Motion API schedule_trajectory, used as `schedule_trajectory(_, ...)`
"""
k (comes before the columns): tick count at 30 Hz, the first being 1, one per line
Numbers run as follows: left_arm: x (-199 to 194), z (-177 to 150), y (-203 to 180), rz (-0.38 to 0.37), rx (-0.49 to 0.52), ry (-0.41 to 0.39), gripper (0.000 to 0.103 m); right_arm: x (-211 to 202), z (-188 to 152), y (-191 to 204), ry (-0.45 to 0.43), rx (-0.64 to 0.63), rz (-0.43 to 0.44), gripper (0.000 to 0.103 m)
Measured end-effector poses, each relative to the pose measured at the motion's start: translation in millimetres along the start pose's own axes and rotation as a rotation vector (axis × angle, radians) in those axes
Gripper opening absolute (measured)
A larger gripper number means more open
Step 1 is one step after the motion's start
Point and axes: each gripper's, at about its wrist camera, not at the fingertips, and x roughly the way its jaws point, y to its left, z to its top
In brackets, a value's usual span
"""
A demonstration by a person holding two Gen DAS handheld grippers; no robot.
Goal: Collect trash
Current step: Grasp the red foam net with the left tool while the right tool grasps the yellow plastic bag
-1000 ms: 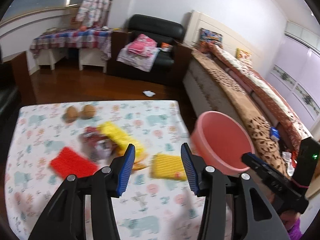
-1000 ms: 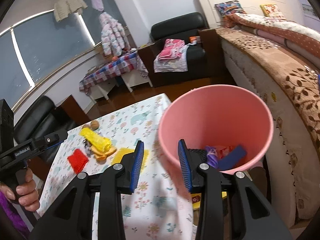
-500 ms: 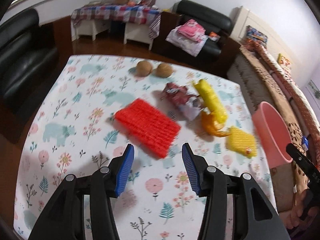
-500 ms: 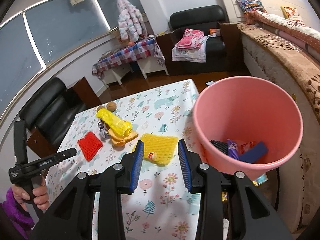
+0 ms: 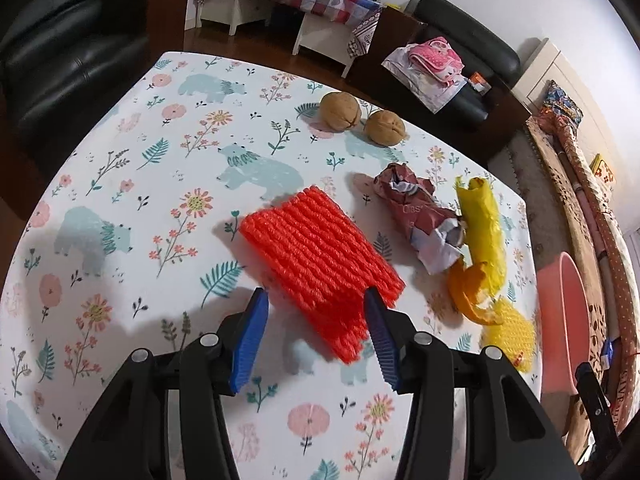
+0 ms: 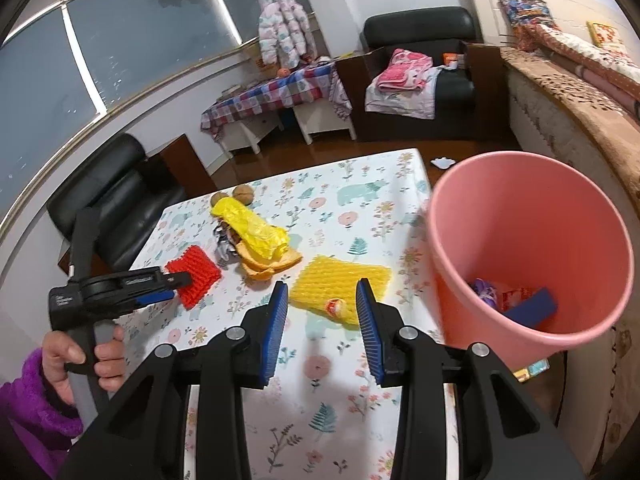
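left tool (image 5: 316, 312) straddles red net (image 5: 320, 264) (unclamped).

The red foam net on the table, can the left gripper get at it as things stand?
Probably yes. The left gripper is open, its fingers either side of the near end of the red foam net, with nothing lying between them. The crumpled wrapper lies apart, to its right.

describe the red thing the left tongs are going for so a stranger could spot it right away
On the floral tablecloth, look just ahead of the open left tongs. There lies the red foam net, a flat ribbed rectangle. It is the only red piece; the similar yellow foam net lies nearer the pink bin.
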Motion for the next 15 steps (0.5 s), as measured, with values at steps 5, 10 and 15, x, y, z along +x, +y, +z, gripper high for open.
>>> schedule_trajectory(5,5,3,-2,0.008,0.027,-0.014,0.019,17,16,16,0.017,-0.036,0.069,0.036)
schedule_trajectory(10,-3,3,1,-0.002,0.056,-0.047,0.01,41,30,41,0.033,-0.116,0.112,0.036)
schedule_trajectory(15,-13,3,11,-0.02,0.061,-0.073,0.01,70,40,63,0.077,-0.196,0.113,0.036)
